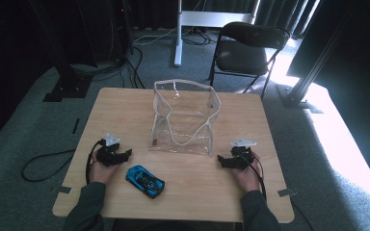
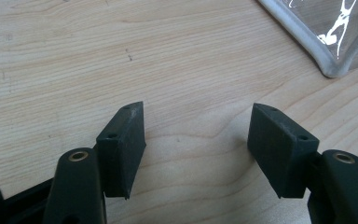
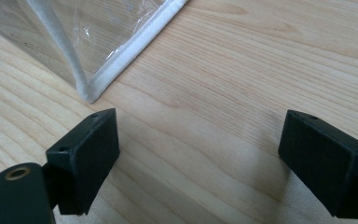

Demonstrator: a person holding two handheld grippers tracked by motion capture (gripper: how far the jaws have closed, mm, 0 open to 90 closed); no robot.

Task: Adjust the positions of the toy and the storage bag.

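Your blue toy car (image 1: 145,181) lies on the tabletop (image 1: 125,103) near your empty, wide-open left hand-held gripper (image 1: 126,155), at its five o'clock.

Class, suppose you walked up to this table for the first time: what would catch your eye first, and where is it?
Most likely the clear bag with white trim, standing open in the middle of the wooden table. Next, the bright blue toy car near the front edge, just right of the left gripper. Both that and the right gripper rest on the table, jaws open and empty, either side of the bag.
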